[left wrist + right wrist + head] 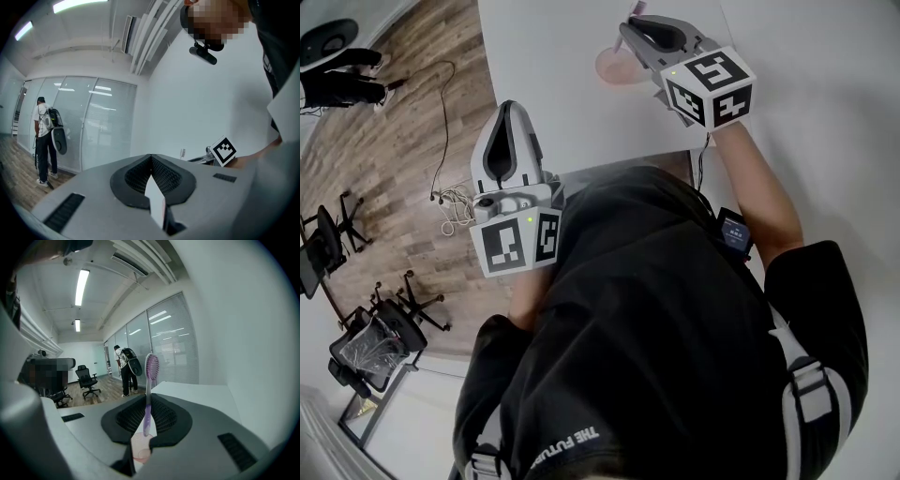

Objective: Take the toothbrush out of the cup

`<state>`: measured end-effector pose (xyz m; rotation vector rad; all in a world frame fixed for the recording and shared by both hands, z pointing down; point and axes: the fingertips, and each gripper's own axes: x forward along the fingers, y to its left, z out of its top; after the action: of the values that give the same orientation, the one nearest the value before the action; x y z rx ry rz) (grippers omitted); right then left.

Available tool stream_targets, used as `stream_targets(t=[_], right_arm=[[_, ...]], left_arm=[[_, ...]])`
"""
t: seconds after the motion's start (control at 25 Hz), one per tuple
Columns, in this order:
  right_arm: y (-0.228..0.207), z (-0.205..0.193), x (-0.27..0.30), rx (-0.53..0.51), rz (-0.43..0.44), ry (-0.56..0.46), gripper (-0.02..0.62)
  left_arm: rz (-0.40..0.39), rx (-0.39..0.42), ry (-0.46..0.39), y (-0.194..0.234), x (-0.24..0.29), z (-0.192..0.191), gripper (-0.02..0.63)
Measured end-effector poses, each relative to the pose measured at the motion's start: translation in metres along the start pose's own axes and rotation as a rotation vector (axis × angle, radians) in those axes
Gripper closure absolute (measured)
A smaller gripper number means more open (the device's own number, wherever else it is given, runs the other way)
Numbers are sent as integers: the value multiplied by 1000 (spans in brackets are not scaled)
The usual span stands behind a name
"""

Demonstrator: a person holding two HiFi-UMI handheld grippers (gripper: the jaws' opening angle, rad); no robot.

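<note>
A purple toothbrush [148, 394] stands upright between the jaws of my right gripper [149, 398], which is shut on its handle; the bristle head rises above the jaws. Just under its lower end sits the pink translucent cup [139, 452]. In the head view the right gripper [630, 28] hangs over the cup [614, 67] near the white table's [581, 122] far edge, and only a sliver of the toothbrush [621, 42] shows. My left gripper [508, 111] is off the table's left side, shut and empty [151, 157].
Wood floor lies left of the table with a loose cable [445, 141] and black office chairs [380, 333]. A person with a backpack [124, 366] stands by the glass wall. My own torso fills the lower head view.
</note>
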<state>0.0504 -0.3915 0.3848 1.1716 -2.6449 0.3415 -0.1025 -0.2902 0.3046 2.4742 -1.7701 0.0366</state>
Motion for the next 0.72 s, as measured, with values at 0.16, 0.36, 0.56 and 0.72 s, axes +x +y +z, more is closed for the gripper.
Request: stream_targets(t=[0.16, 0.36, 0.56, 0.72], right_arm=[[2, 9, -16, -15, -12, -21, 548], [-3, 30, -33, -28, -33, -44, 548], [-4, 46, -56, -37, -69, -67, 548], [-5, 55, -69, -41, -101, -73, 548]], left_arm=[[-14, 3, -11, -6, -4, 2, 588], [-22, -1, -27, -10, -2, 9, 588], [-23, 3, -36, -11, -9, 12, 588], [-29, 4, -40, -9, -12, 15, 588]])
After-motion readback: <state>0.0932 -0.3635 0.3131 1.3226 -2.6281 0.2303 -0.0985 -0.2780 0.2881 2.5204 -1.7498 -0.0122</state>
